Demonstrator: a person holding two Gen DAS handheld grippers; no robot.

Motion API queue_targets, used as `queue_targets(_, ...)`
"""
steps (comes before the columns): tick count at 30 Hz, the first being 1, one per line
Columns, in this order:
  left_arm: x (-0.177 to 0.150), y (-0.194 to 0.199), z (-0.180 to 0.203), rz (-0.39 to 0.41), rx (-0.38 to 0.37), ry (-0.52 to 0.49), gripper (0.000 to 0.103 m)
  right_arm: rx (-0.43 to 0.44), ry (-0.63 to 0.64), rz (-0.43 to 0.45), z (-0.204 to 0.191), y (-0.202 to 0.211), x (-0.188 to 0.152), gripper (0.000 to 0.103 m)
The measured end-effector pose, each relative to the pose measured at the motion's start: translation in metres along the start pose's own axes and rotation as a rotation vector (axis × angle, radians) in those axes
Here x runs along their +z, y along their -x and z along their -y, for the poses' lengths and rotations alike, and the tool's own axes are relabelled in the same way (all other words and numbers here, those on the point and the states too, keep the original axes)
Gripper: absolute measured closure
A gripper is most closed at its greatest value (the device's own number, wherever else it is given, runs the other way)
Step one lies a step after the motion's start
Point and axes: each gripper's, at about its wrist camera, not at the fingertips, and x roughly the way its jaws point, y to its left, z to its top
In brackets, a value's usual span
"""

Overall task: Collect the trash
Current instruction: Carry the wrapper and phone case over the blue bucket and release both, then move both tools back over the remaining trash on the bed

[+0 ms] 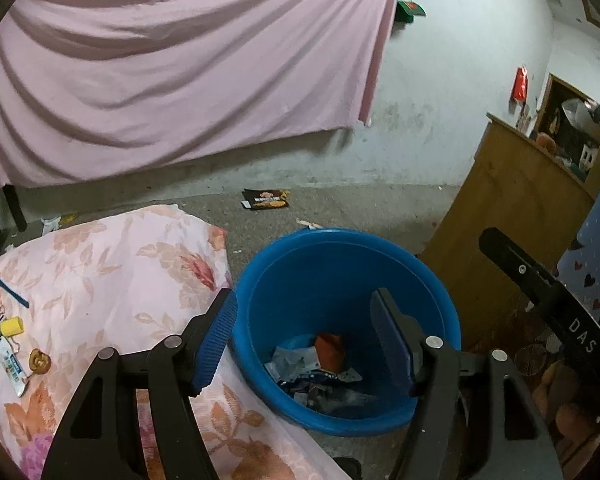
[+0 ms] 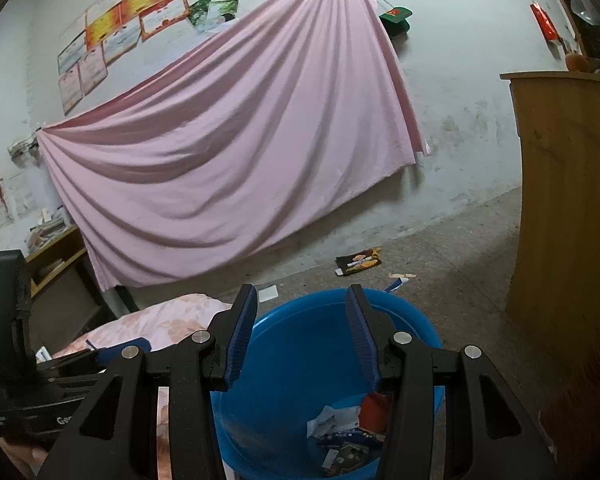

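A blue bucket (image 1: 340, 264) stands on the floor beside a floral quilt (image 1: 100, 272). In it lie a red packet (image 1: 330, 352) and crumpled silver wrappers (image 1: 300, 364). My left gripper (image 1: 304, 304) hangs over the bucket mouth, open, with nothing between its blue pads. My right gripper (image 2: 302, 300) is also above the bucket (image 2: 284, 360), open and empty, with the wrappers (image 2: 336, 420) below it. Loose on the quilt are a yellow piece (image 1: 12, 326), a blue stick (image 1: 12, 292), a white packet (image 1: 12, 364) and a brown round bit (image 1: 40, 360). A black snack packet (image 1: 266, 199) lies on the floor.
A wooden cabinet (image 1: 512, 216) stands close on the bucket's right. A pink sheet (image 2: 228, 140) hangs on the far wall, with a low shelf (image 2: 56, 256) at its left. A white paper (image 2: 268, 293) and a small wrapper (image 2: 400, 277) lie on the concrete floor behind the bucket.
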Motion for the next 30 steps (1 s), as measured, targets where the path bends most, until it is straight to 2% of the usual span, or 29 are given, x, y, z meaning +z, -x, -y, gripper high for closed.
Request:
queue_targets(9, 0.004, 0.04, -0.026, 0.114, 0.044, 0.036, 0.04, 0.013, -0.003, 0.037, -0.008, 0.002, 0.005, 0.054)
queue_targets(11, 0.006, 0.05, -0.032, 0.14, 0.058, 0.04, 0.036, 0.022, 0.003, 0.052, -0.014, 0.003, 0.006, 0.052)
queue_targets(12, 0.007, 0.058, -0.036, 0.161, 0.067, 0.045, 0.029, 0.026, 0.009, 0.058, -0.017, 0.003, 0.007, 0.052)
queue_targets(17, 0.01, 0.09, -0.054, 0.251, 0.12, 0.057, 0.028, 0.053, 0.037, 0.097, -0.037, 0.005, 0.01, 0.05)
queue_targets(20, 0.011, 0.107, -0.064, 0.288, 0.17, 0.054, 0.02, 0.07, 0.061, 0.124, -0.053, 0.006, 0.01, 0.041)
queue_targets(21, 0.01, 0.111, -0.067, 0.306, 0.194, 0.055, 0.007, 0.078, 0.071, 0.134, -0.058, 0.006, 0.01, 0.037)
queue_targets(22, 0.009, 0.118, -0.071, 0.334, 0.217, 0.06, 0.001, 0.086, 0.083, 0.146, -0.064, 0.007, 0.01, 0.035)
queue_targets(24, 0.002, 0.132, -0.08, 0.411, 0.245, 0.079, 0.001, 0.093, 0.105, 0.166, -0.077, 0.008, 0.009, 0.027)
queue_targets(26, -0.002, 0.143, -0.09, 0.449, 0.28, 0.097, 0.001, 0.09, 0.114, 0.191, -0.085, 0.01, 0.007, 0.009)
queue_targets(28, -0.007, 0.149, -0.102, 0.466, 0.304, 0.109, 0.001, 0.099, 0.12, 0.233, -0.095, 0.013, 0.005, 0.001)
queue_targets(30, -0.014, 0.157, -0.116, 0.478, 0.323, 0.116, 0.001, 0.113, 0.126, 0.264, -0.104, 0.016, 0.004, 0.0)
